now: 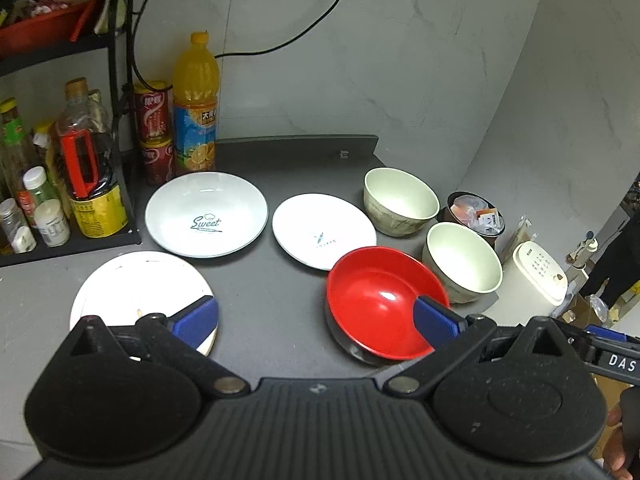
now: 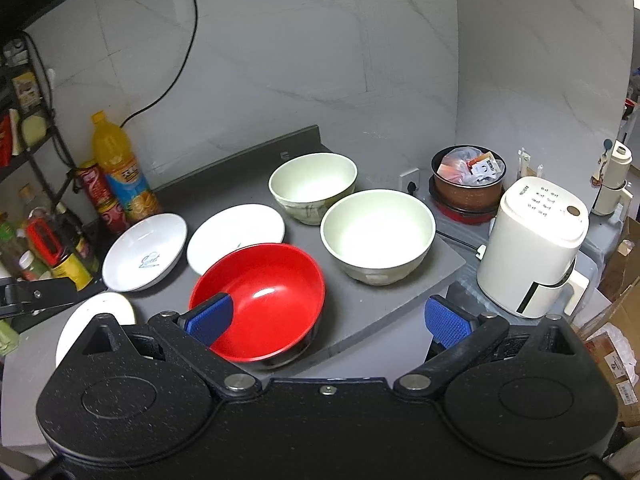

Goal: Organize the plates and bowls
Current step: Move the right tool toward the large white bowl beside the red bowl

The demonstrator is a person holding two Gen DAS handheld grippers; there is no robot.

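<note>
Counter (image 1: pixel 280 320): three plates, three bowls (one red).

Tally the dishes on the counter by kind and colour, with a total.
White plates: 3
Pale green bowls: 2
Red bowl: 1
Total: 6

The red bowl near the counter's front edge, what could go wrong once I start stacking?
1. The red bowl sits by the counter edge; a nudge from the open right gripper might tip it off.
2. The two pale bowls stand close together; lifting one could knock the other.
3. The small plate is partly tucked behind the red bowl.
</note>
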